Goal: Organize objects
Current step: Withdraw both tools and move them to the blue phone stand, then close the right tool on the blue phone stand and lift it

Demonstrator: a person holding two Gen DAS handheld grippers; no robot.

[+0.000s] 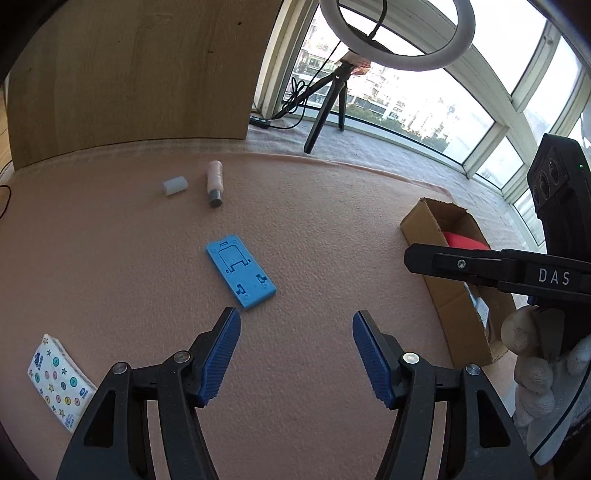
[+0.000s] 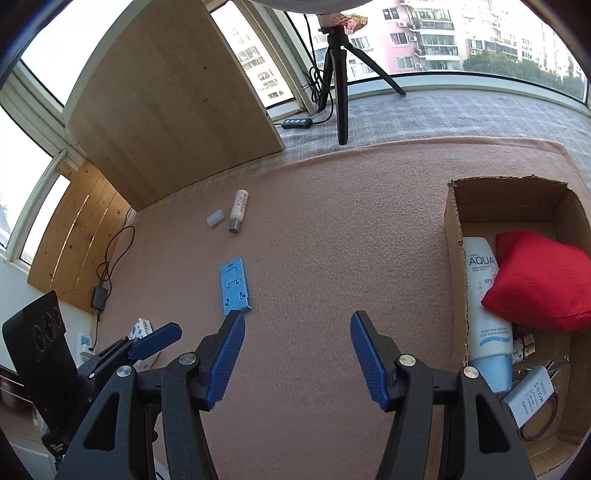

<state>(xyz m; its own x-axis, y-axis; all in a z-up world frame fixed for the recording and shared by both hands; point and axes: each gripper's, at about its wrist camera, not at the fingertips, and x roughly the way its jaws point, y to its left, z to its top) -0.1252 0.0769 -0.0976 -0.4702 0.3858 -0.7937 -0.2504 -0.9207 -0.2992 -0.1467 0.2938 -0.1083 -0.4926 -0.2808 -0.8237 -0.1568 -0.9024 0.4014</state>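
One blue phone stand [image 1: 241,275] lies flat on the pink felt counter [image 1: 314,229], just ahead of the left gripper [image 1: 296,354] and nearest its left finger. In the right wrist view the same stand [image 2: 235,286] sits just beyond the left finger of the right gripper [image 2: 297,356]. Both grippers have their fingers spread wide and hold nothing.

Farther back lie one small pink bottle [image 1: 215,182] with a grey cap and one white cylinder [image 1: 175,185], near each other but apart. One patterned tissue pack [image 1: 59,382] lies at the near left, well apart from the stand.

One open cardboard box [image 2: 456,236] stands at the counter's right edge. It holds one white AQUA tube [image 2: 484,314], one red cushion [image 2: 539,280] overlapping the tube, one white charger [image 2: 528,398] and a small patterned item, too hidden to identify.

Bare felt surrounds the stand on all sides and runs unbroken between the stand and the box wall.

One upright wooden panel [image 1: 129,77] bounds the rear left edge. One ring light [image 1: 399,33] on a black tripod [image 1: 328,107] stands on the grey sill behind, before the window.
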